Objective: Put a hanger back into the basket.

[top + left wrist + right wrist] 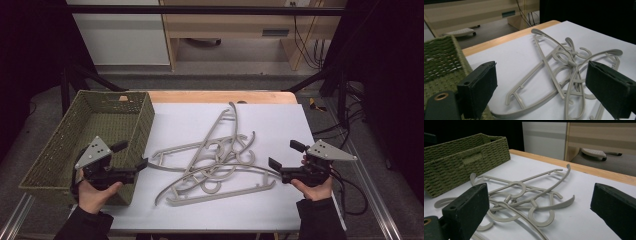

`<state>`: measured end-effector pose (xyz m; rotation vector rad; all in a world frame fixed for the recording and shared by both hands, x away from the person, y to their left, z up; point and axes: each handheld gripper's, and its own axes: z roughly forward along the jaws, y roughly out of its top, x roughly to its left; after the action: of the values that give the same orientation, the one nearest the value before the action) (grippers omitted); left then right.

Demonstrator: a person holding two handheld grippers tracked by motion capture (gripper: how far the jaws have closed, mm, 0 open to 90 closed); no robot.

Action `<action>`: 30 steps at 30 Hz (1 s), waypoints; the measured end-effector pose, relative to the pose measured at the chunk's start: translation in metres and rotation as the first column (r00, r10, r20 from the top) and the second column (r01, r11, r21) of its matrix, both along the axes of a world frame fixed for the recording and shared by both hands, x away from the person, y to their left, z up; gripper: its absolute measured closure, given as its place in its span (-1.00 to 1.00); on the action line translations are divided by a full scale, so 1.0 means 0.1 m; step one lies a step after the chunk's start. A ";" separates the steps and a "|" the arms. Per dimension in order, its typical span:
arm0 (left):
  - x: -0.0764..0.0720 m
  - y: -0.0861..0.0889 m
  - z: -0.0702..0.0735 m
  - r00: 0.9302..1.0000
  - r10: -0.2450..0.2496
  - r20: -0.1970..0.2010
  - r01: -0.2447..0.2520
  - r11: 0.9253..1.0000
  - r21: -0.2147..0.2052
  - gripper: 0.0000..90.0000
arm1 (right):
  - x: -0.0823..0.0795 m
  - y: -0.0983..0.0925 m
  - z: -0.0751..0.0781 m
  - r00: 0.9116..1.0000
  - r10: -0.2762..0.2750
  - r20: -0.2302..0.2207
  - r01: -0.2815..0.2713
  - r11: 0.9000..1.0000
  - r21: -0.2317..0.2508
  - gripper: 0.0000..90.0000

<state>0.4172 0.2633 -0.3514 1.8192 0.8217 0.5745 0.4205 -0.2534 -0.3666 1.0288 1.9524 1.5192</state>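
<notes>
Between the left gripper (134,155) and right gripper (282,155) (both jaws spread, empty) mid-table lies the hanger pile (215,162), whose interlocked hooks would likely drag neighbours along if one is lifted.

1. Hangers (215,160): grey-beige plastic, smooth, with a dull satin sheen.
2. Basket (145,120): olive-green woven cord or fibre, coarse and ribbed, matt.
3. Table cover (280,125): white, flat and smooth, matt, like paper or thin sheet.
4. Table edge (220,96): light wood, smooth, faintly glossy.
5. Left gripper (134,157): black matt body; pads (481,87) faced with a dark, felt-like, slightly fuzzy layer; a brass-coloured metal ring at the base; grey matt plate on top.
6. Right gripper (283,156): same black matt build, pads (466,212) dull and finely textured.
7. Cabinet (240,22) beyond the table: pale wood-look panels, smooth.
</notes>
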 end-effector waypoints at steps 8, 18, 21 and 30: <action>0.04 -0.24 -0.11 0.996 -0.059 -0.063 0.064 0.995 0.075 -0.67 | 0.01 0.06 -0.01 1.000 0.013 -0.017 -0.014 1.000 -0.021 -0.95; 0.17 -0.66 -0.25 0.975 -0.150 -0.166 0.183 0.962 0.204 -0.47 | 0.02 0.09 -0.02 0.999 0.024 -0.028 -0.025 0.999 -0.022 -0.95; 0.23 -0.81 -0.30 0.964 -0.173 -0.203 0.218 0.949 0.226 -0.38 | 0.03 0.10 -0.03 0.999 0.022 -0.031 -0.023 0.999 -0.029 -0.95; 0.41 -1.23 -0.49 0.936 -0.216 -0.279 0.303 0.897 0.322 -0.13 | 0.03 0.09 -0.03 0.999 0.016 -0.032 -0.017 0.999 -0.030 -0.95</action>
<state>0.4578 0.1401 -0.4000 2.3289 0.6360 0.3500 0.4234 -0.2439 -0.3692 1.0327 2.0047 1.4864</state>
